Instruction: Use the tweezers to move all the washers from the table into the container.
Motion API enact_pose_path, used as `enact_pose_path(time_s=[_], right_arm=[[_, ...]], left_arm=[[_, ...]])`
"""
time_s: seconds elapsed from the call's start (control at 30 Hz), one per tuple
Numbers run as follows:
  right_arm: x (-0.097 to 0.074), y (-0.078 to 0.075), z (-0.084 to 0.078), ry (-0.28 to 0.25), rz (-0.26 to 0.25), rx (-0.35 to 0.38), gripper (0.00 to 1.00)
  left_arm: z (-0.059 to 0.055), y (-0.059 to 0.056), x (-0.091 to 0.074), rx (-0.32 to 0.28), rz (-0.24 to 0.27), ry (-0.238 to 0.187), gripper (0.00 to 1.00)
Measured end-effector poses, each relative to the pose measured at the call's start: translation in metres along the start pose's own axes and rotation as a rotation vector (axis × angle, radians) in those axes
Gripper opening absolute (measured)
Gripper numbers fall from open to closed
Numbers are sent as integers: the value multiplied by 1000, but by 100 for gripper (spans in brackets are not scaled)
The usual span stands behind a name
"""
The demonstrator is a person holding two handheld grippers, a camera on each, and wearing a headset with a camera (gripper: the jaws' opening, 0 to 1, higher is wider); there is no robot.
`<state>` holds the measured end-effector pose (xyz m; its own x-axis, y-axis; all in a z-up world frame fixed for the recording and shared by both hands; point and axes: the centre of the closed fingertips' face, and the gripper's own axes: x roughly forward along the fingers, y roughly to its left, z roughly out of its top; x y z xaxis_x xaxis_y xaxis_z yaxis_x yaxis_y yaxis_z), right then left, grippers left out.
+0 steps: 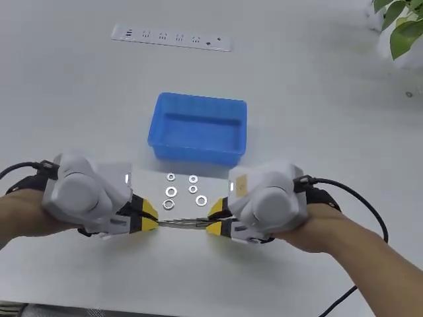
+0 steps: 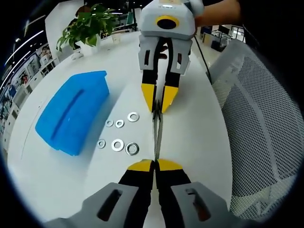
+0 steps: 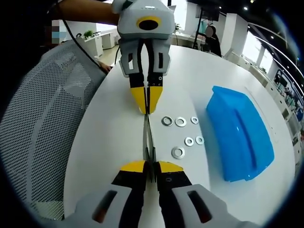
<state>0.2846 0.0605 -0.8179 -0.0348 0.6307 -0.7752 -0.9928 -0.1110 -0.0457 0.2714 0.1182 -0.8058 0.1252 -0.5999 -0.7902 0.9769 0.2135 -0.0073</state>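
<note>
Grippers nose to nose over the counter (image 1: 310, 112): my left gripper (image 1: 149, 220) and my right gripper (image 1: 215, 221) are each clenched on one end of the tweezers (image 1: 182, 224), and nothing else is in either grasp. The thin steel tool bridges the gap between the yellow tips, low over the white top. Its long axis runs straight from one hand to the other, roughly parallel to the near wall of the container (image 1: 195, 153). Which end carries the points I cannot tell.

Just beyond the tweezers, on the side away from me, six washers (image 1: 171, 191) lie flat in a loose cluster on the counter, none yet picked up. The blue container sits past them, so the washers are between the tool and the bin, which looks empty.

From the left gripper view the washers (image 2: 117, 145) fall to the left of the tweezers (image 2: 156, 137), and from the right gripper view the washers (image 3: 178, 152) fall to the right of them. The cluster sits about midway, with neither hand clearly nearer. By my reading, one gripper must take the tool alone and swing it forward, across its present line.
</note>
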Motion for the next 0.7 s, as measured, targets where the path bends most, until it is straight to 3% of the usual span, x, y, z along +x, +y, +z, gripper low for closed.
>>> enact_pose_path(time_s=[0.7], right_arm=[[-4,5,4,-10,5,-33,13]], left_arm=[[14,-4,-20,-4,0,15,5]])
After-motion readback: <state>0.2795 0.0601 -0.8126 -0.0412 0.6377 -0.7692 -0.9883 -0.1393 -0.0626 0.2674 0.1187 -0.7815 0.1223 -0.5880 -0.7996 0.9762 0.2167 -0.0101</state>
